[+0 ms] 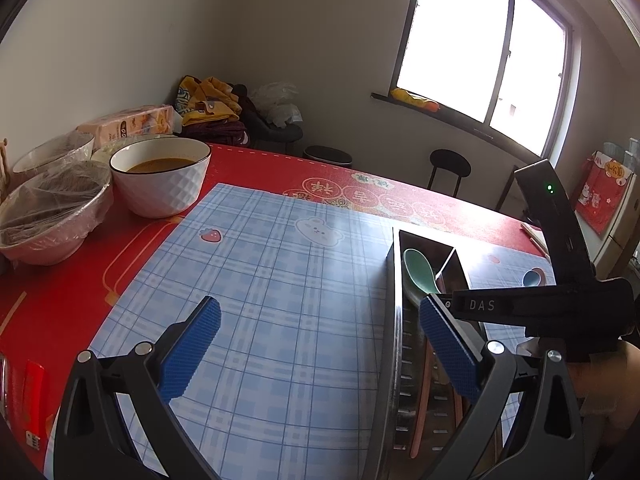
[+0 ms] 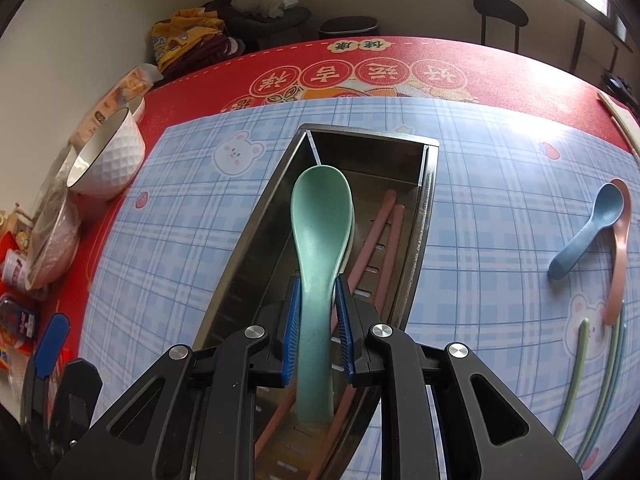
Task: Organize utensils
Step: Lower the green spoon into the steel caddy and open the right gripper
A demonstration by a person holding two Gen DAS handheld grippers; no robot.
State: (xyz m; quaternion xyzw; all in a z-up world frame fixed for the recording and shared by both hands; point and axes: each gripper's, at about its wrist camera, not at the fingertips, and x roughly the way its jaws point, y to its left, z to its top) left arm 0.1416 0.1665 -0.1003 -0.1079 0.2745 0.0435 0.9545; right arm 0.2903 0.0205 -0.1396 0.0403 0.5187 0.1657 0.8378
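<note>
My right gripper (image 2: 319, 308) is shut on the handle of a green spoon (image 2: 320, 216), blue pads on both sides. The spoon's bowl points away from me over the left compartment of a long steel tray (image 2: 424, 216). Pink chopsticks (image 2: 384, 232) lie in the tray's right compartment. In the left wrist view the green spoon (image 1: 416, 272) shows inside the tray (image 1: 394, 280). My left gripper (image 1: 320, 344) stands wide open and holds nothing, its right finger beside the tray. A blue spoon (image 2: 588, 232), a pink spoon (image 2: 620, 248) and green chopsticks (image 2: 576, 380) lie on the mat to the right.
A blue plaid mat (image 1: 280, 280) covers part of the red table cover (image 1: 80, 280). A white bowl of soup (image 1: 160, 184) and film-covered bowls (image 1: 52, 216) stand at the far left. Beige chopsticks (image 2: 624, 124) lie at the far right edge. Stools (image 1: 448, 168) stand beyond the table.
</note>
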